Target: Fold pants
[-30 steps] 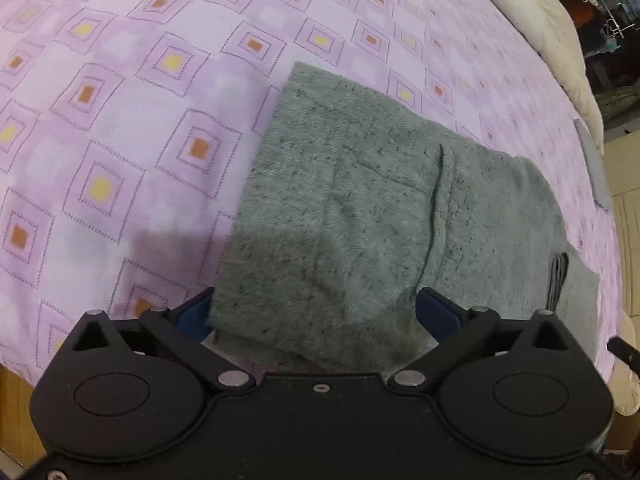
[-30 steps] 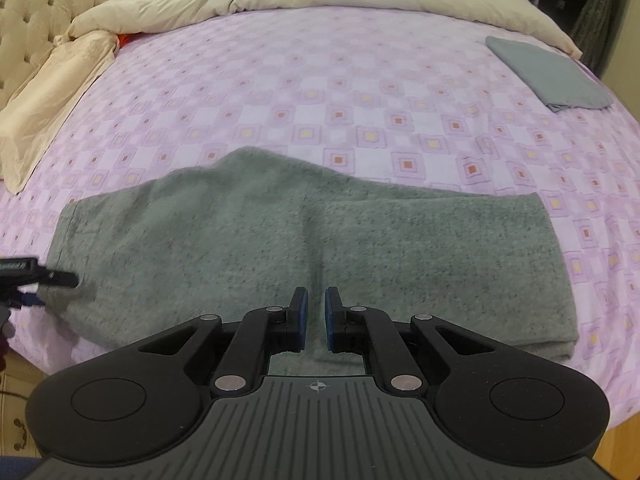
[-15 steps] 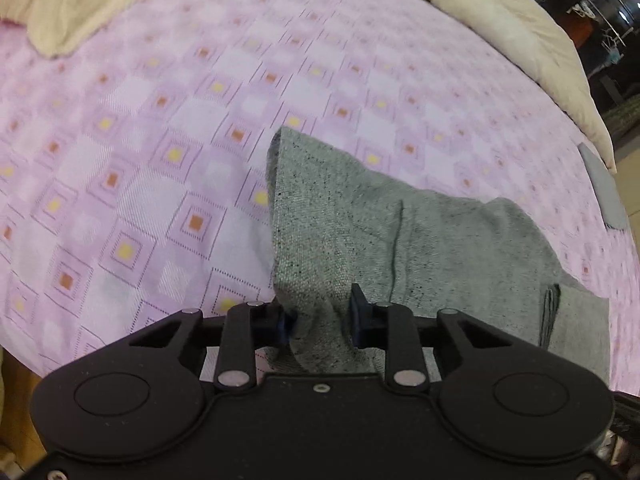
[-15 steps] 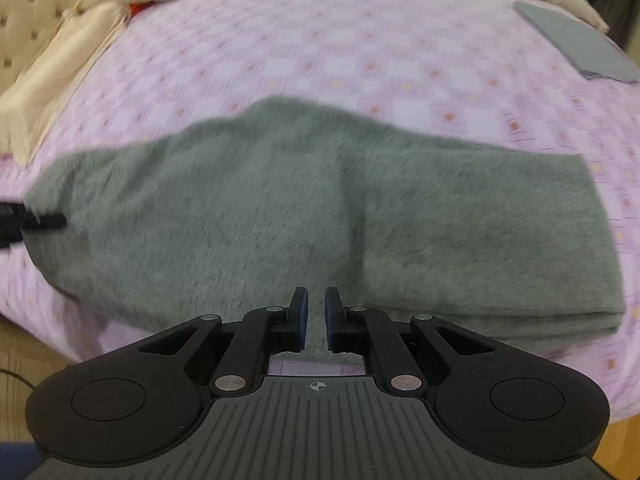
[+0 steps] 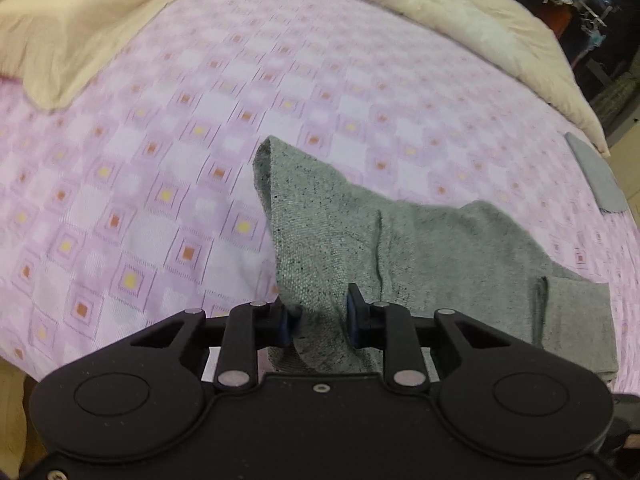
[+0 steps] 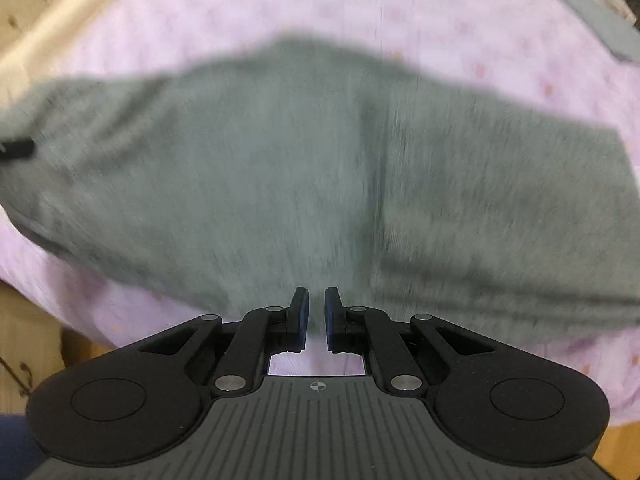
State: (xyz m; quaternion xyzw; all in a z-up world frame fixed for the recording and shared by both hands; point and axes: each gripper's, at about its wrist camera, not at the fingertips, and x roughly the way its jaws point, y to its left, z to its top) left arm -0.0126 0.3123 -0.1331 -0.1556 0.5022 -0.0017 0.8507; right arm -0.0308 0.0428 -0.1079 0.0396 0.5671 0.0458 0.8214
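Note:
Grey flecked pants (image 5: 420, 248) lie across the pink patterned bed sheet (image 5: 160, 140) near its front edge. My left gripper (image 5: 320, 308) has one end of them bunched between its pads, which are still closing, and that end is lifted off the sheet. In the right wrist view the pants (image 6: 320, 160) fill the blurred picture. My right gripper (image 6: 316, 304) hovers over their near edge with its jaws almost together and nothing gripped. A finger of the left gripper (image 6: 16, 150) shows at the pants' left end.
A cream duvet (image 5: 460, 12) and a cream pillow (image 5: 72, 20) lie at the back of the bed. A folded grey cloth (image 5: 596, 176) rests at the right edge of the sheet. Wooden floor (image 6: 32, 320) shows below the bed's front edge.
The left gripper closed on the end of the pants and rose, pulling that end up into a peak. The right gripper came down closer to the pants, its jaws unchanged.

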